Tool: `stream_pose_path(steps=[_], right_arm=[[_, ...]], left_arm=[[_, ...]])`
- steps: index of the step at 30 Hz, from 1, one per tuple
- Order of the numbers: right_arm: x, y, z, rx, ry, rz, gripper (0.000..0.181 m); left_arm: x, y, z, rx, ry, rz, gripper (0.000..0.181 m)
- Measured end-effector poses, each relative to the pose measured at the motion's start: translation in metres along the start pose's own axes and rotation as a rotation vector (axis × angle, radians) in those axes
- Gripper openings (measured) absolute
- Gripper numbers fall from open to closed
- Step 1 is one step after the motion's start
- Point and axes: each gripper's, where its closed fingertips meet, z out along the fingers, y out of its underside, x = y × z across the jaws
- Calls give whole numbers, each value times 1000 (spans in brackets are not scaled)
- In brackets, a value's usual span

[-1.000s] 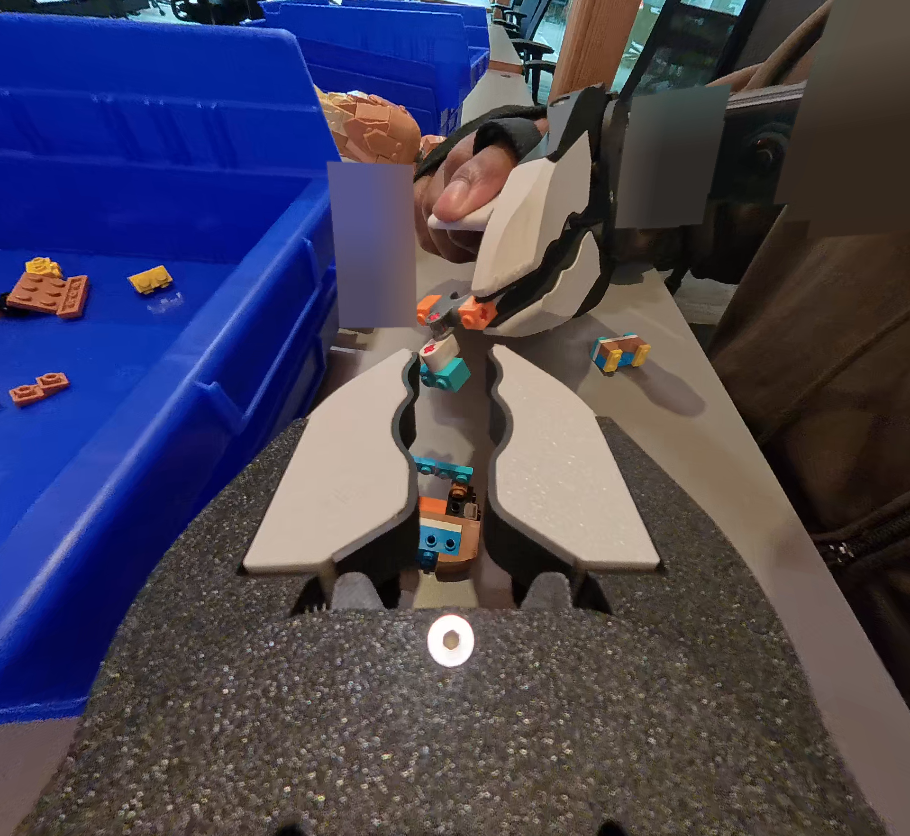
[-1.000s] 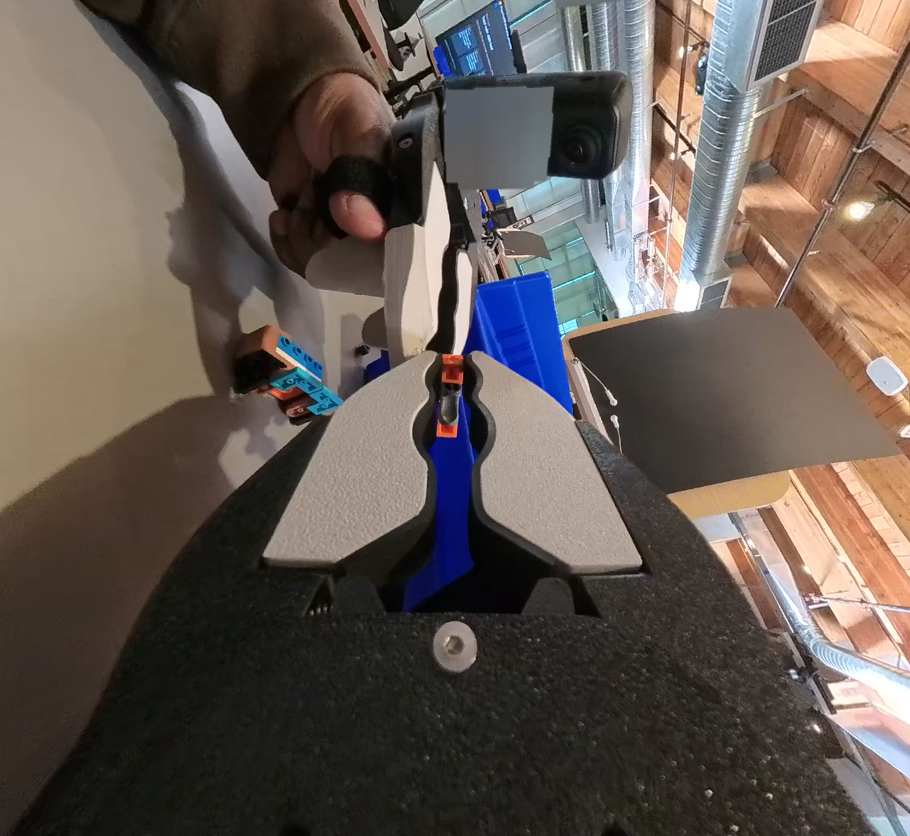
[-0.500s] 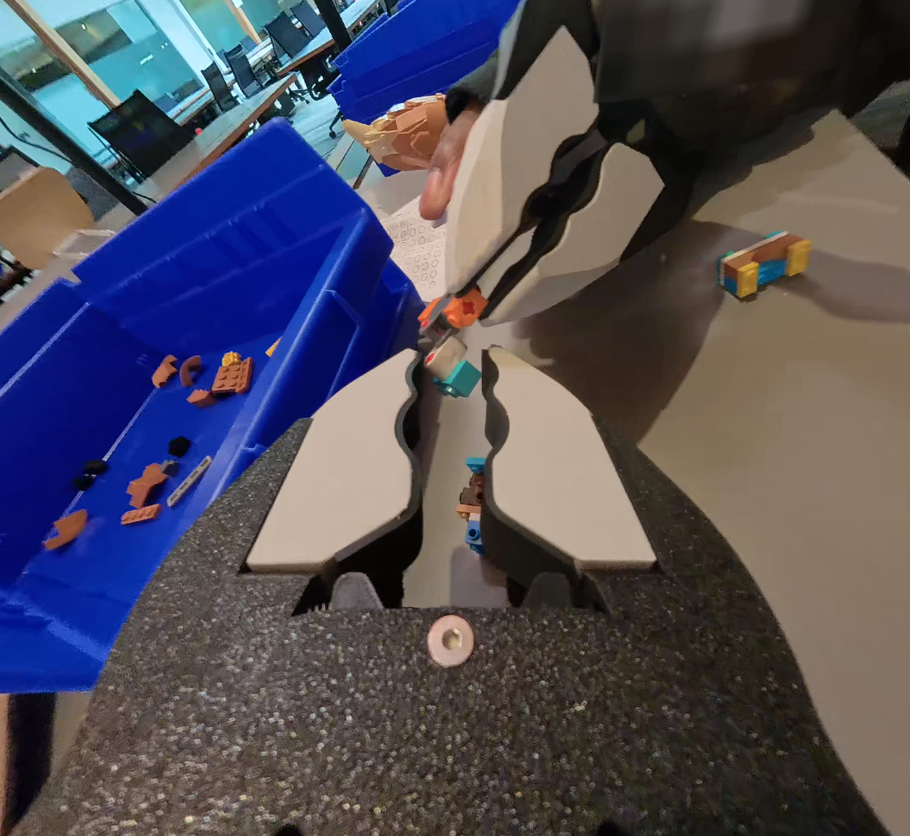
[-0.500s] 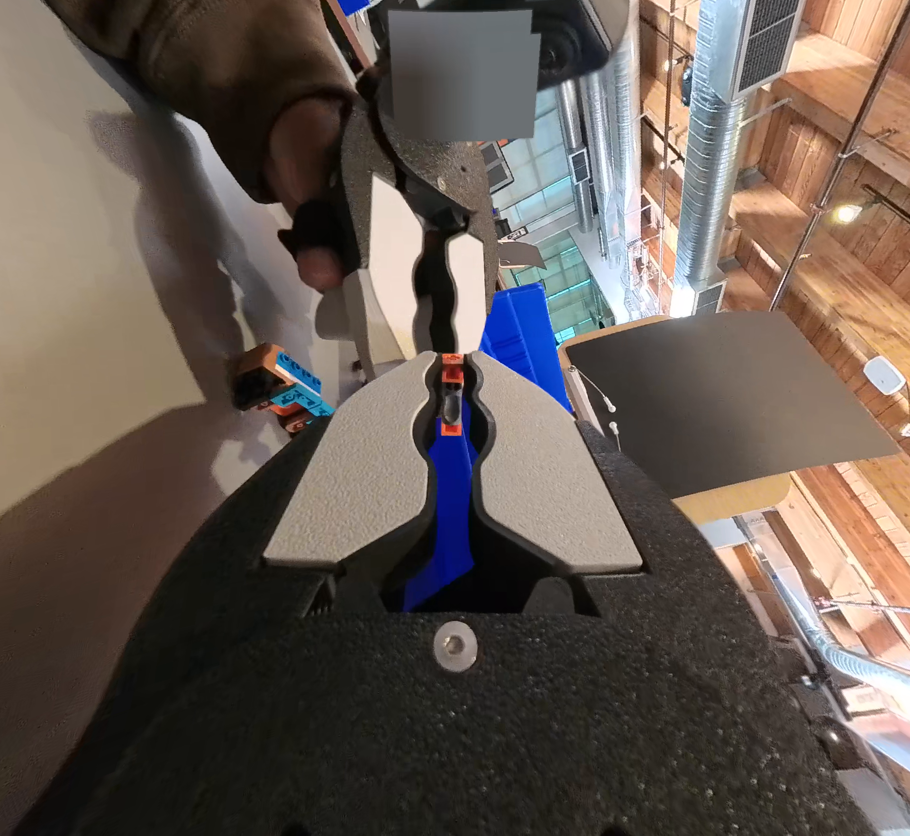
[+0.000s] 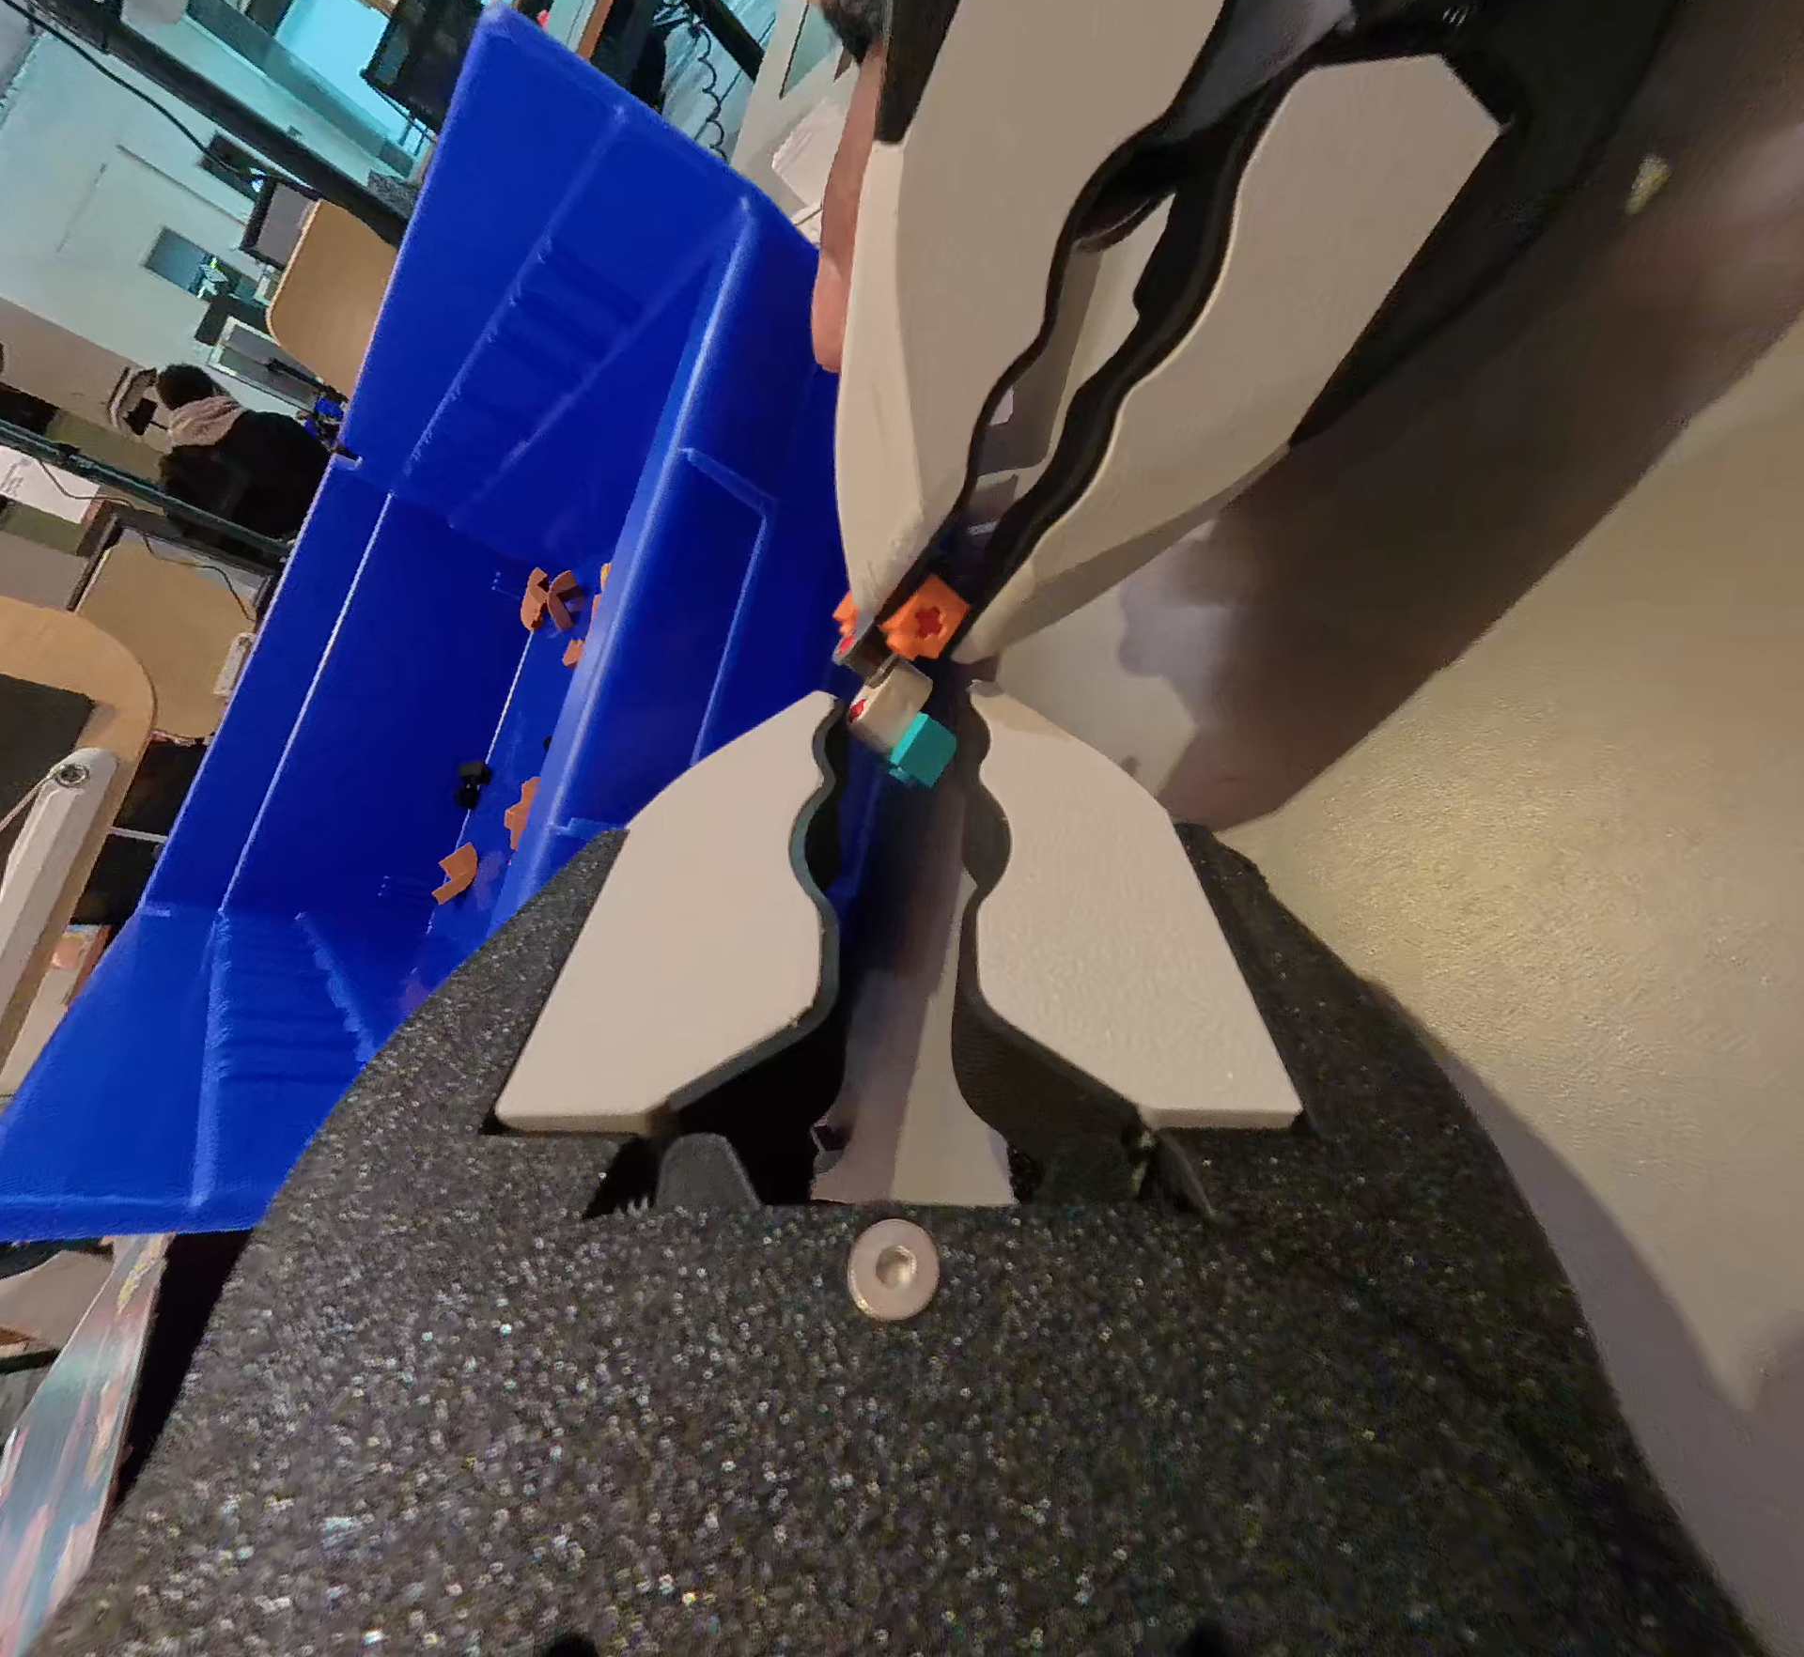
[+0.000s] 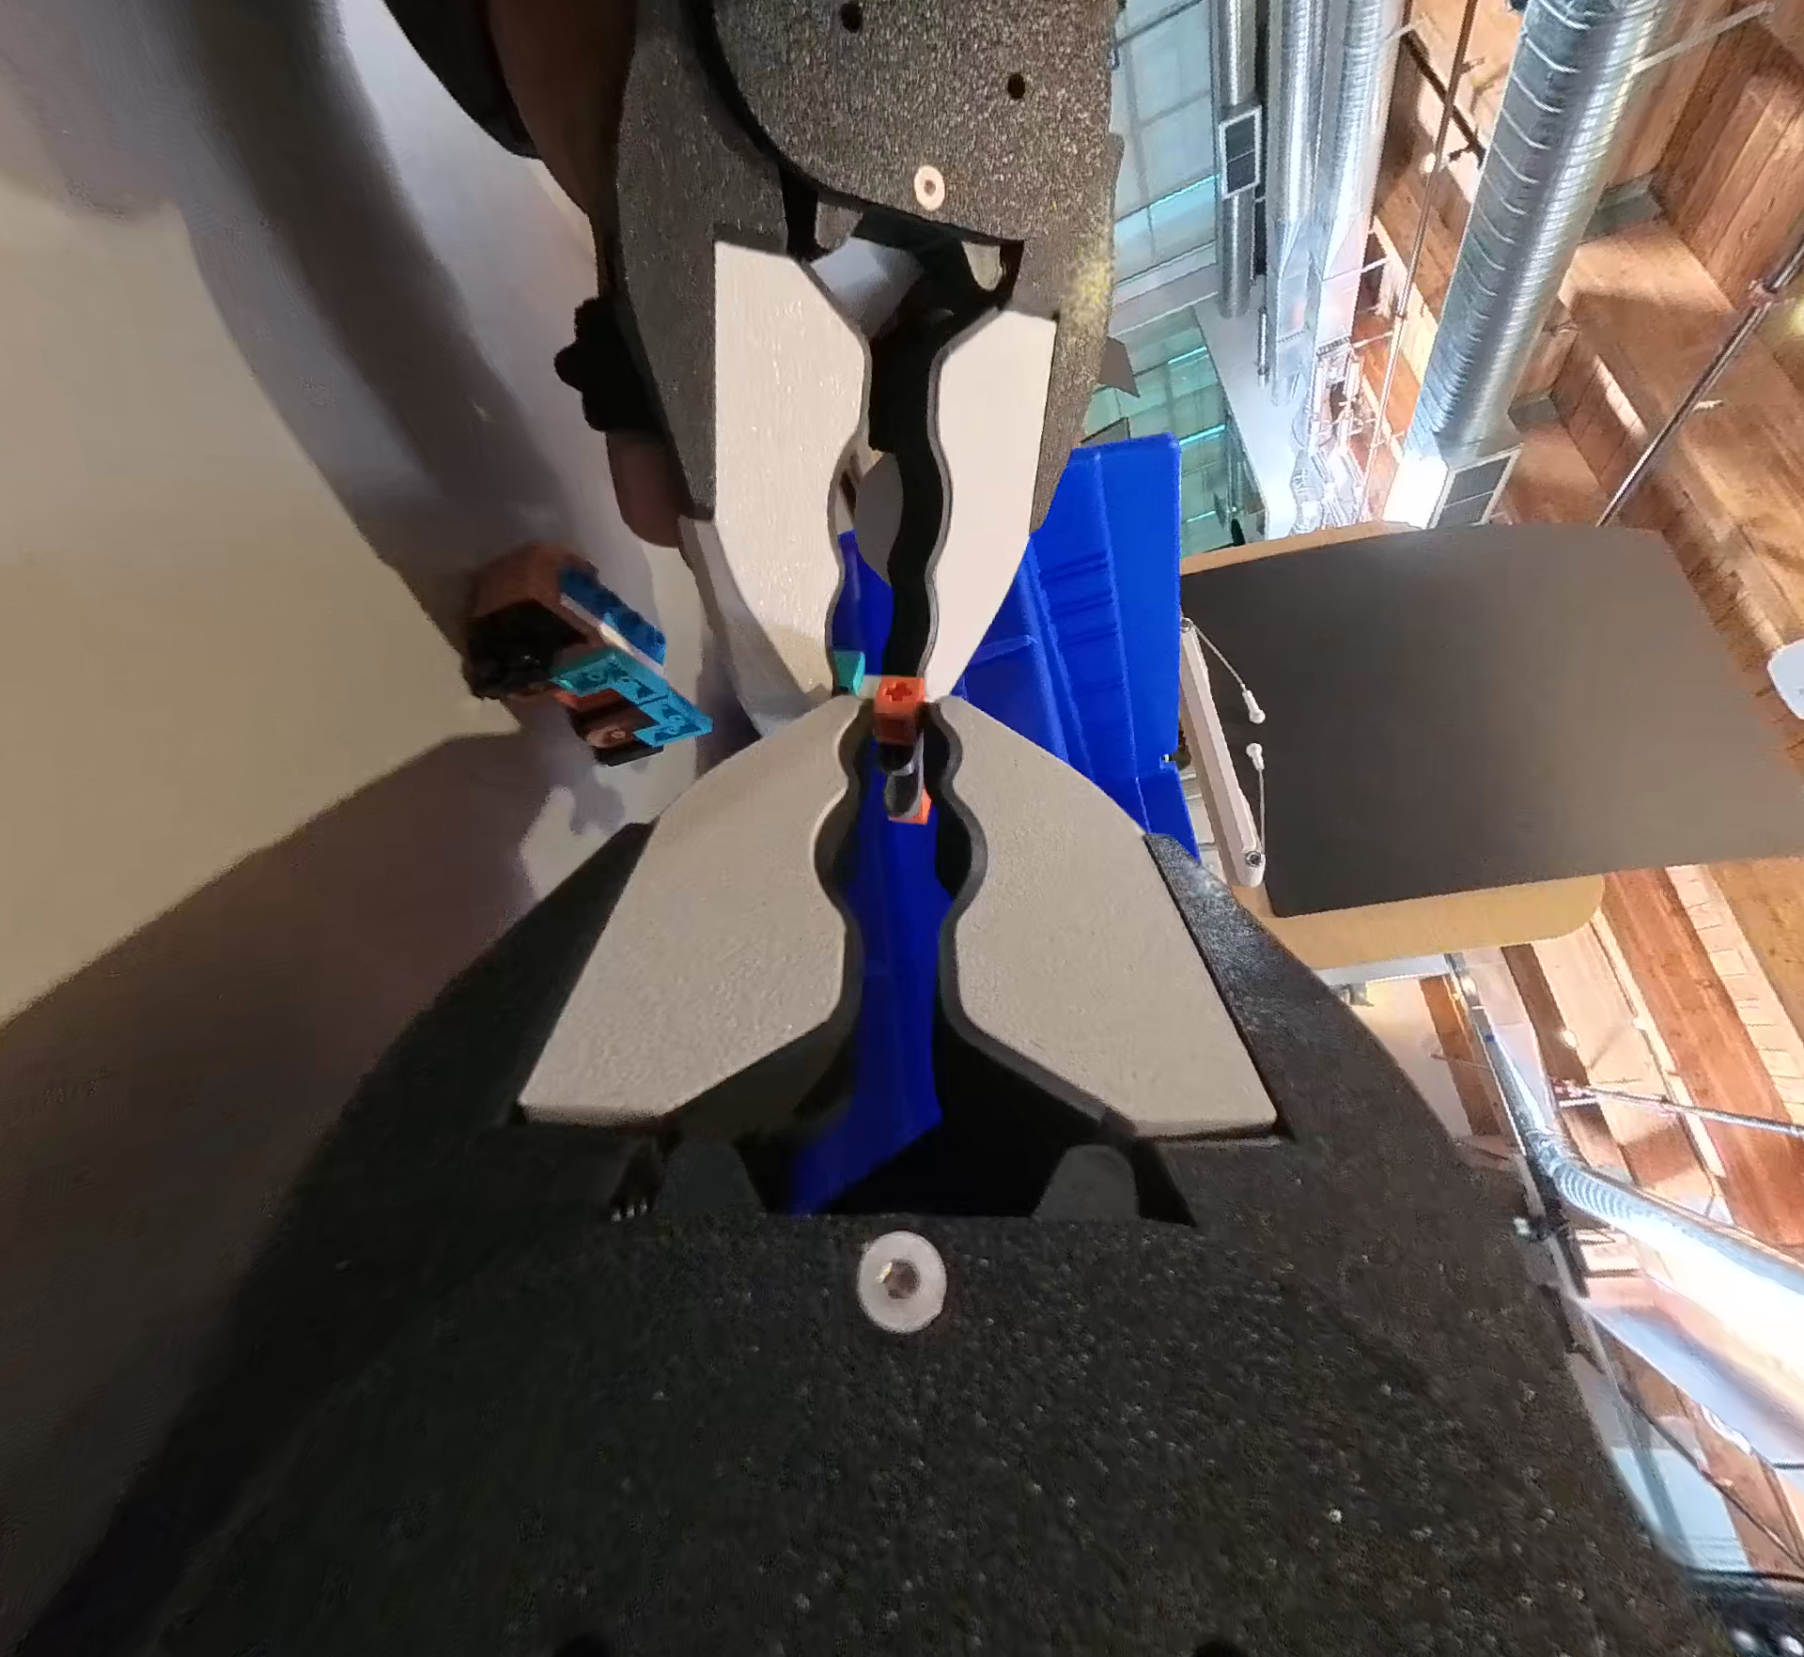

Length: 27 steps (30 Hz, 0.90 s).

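Observation:
My left gripper (image 5: 903, 703) is shut on a small white and teal brick piece (image 5: 903, 727) held at its fingertips. My right gripper (image 6: 893, 717) is shut on a small orange and black piece (image 6: 900, 742). The two grippers meet tip to tip above the grey table (image 5: 1562, 732). In the left wrist view the right gripper (image 5: 913, 624) comes in from above, and its orange piece (image 5: 925, 624) touches the white and teal piece. In the right wrist view the left gripper (image 6: 883, 673) comes down from the top, with the teal piece (image 6: 847, 668) at its tips.
A big blue bin (image 5: 547, 537) with several small brown and orange pieces stands at the left, close to the fingertips; it also shows in the right wrist view (image 6: 1074, 634). A brown, blue and teal brick build (image 6: 586, 663) lies on the table. A hand (image 6: 644, 478) holds the left gripper. The tips of both grippers are at nearly the same place.
Both grippers have rolled and closed in tip to tip, bringing the orange piece against the white and teal piece. The small brick car has left the left wrist view.

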Motion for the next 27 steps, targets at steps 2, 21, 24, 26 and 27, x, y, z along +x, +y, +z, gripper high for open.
stream_pose_path(steps=[2, 21, 24, 26, 27], right_arm=[[-1, 0, 0, -9, -2, -11, 9], [-12, -19, -7, 66, -45, -130, 8], [-16, -21, -8, 75, -66, -163, 8], [-18, -22, -9, 79, -71, -191, 8], [-19, -22, -9, 81, -74, -207, 8]], left_arm=[[1, 0, 1, -6, 0, -3, 21], [19, -8, 1, 44, 84, 28, 20], [23, -9, 1, 47, 94, 42, 20], [25, -10, 2, 48, 102, 47, 20], [26, -10, 2, 47, 104, 51, 21]])
